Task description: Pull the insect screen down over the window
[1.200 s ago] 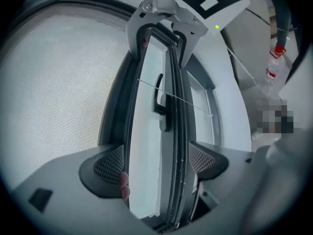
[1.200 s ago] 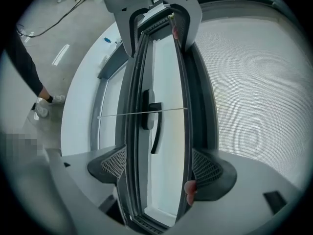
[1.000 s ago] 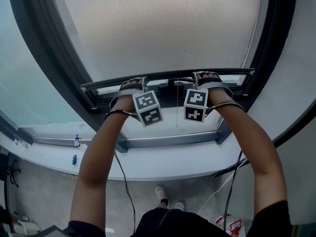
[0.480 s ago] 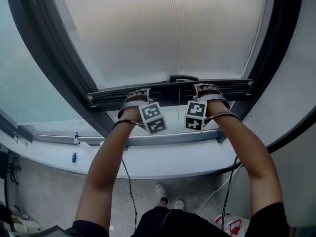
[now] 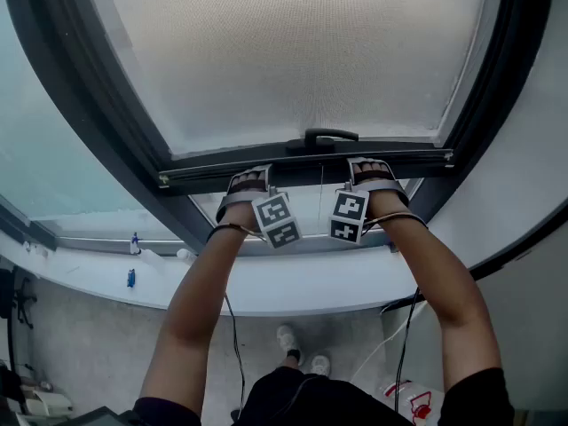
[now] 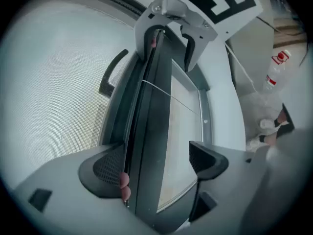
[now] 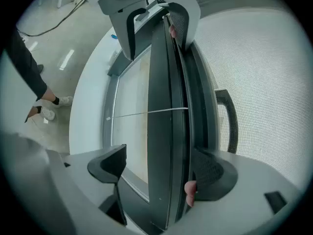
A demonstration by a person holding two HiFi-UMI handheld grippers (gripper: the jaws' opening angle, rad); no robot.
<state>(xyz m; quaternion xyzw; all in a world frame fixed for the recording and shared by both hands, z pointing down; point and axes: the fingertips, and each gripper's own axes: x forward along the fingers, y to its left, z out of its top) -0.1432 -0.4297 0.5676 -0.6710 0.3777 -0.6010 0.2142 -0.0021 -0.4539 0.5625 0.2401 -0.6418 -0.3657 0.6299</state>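
The screen covers most of the window. Its dark bar sits low, with only a strip of bare glass under it. A black handle sticks up from the middle of the bar. The left gripper is hooked over the bar, left of the handle. Its jaws are wide apart and not squeezing. One jaw touches the bar and the other stands away from it. The right gripper is hooked over the bar, right of the handle, with its jaws the same way. A thin string hangs down from the bar between the two grippers. Below the bar is the white sill.
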